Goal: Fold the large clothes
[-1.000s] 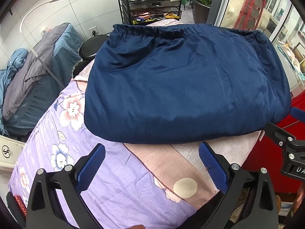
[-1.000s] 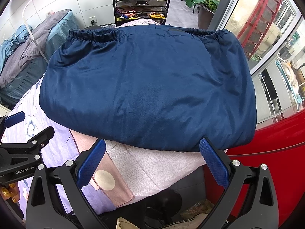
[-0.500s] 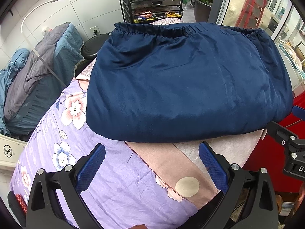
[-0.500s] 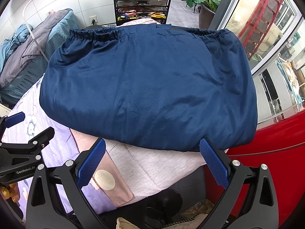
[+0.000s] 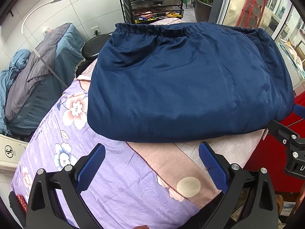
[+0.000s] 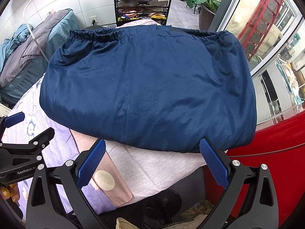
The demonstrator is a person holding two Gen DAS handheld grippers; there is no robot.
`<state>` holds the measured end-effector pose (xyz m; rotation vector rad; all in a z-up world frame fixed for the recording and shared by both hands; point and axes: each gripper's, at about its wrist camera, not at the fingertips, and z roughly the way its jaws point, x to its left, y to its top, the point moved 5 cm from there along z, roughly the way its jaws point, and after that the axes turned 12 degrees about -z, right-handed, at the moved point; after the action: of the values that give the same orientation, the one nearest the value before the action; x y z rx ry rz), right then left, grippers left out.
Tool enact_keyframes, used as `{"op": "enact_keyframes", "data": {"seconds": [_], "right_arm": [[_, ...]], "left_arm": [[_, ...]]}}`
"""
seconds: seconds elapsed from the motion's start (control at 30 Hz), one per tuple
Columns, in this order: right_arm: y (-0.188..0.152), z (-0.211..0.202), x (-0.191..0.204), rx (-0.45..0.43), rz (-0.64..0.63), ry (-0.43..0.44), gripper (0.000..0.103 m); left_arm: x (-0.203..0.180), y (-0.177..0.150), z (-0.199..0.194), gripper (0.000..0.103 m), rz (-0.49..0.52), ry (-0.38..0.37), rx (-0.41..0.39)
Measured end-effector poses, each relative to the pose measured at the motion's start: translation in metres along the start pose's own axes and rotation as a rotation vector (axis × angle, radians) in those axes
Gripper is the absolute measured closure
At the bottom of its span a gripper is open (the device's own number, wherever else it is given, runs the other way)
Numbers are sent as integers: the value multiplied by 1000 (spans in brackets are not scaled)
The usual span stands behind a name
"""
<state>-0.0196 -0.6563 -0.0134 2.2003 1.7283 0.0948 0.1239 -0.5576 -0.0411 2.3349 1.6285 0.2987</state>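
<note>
Left wrist view: my left gripper (image 5: 152,157) is spread wide, its blue pads (image 5: 91,167) apart and holding nothing, poised just short of the near edge of the navy garment (image 5: 186,87). The garment lies folded on the table, its gathered elastic band (image 5: 152,31) along the far side and its smooth folded edge toward me. Beneath it are a purple flowered sheet (image 5: 63,137) on the left and a pinkish cloth (image 5: 225,148) on the right, the two overlapping near my gripper. A sliver of my right gripper (image 5: 286,135) shows at the right margin, beside the garment's right corner.

Right wrist view: my right gripper (image 6: 152,158) is likewise spread, empty, with one pad's (image 6: 213,164) tip at the garment's (image 6: 148,87) near right edge; I cannot tell whether it touches. My left gripper (image 6: 21,133) appears at the left margin over the flowered sheet (image 6: 28,127). The pinkish cloth (image 6: 156,168) hangs over the table's near edge. Behind the table stand a black wire cart (image 6: 142,3) and a heap of grey and blue bedding (image 6: 32,57).
</note>
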Motion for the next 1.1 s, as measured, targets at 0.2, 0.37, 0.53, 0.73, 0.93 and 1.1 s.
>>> {"op": "enact_keyframes", "data": {"seconds": [0.2, 0.37, 0.53, 0.73, 0.93, 1.1], "right_arm": [[5, -1, 0, -2, -12, 1, 6], [5, -1, 0, -1, -11, 1, 6], [5, -1, 0, -2, -12, 1, 6], [5, -1, 0, -3, -11, 1, 6], [5, 0, -2, -5, -7, -1, 6], [5, 0, -2, -5, -7, -1, 6]], "left_arm": [[2, 1, 0, 6, -1, 5, -1], [2, 1, 0, 6, 0, 5, 0], [2, 2, -1, 6, 0, 4, -1], [-1, 2, -3, 6, -16, -59, -2], [0, 5, -19, 6, -36, -106, -120], [-1, 5, -24, 6, -32, -75, -176]]}}
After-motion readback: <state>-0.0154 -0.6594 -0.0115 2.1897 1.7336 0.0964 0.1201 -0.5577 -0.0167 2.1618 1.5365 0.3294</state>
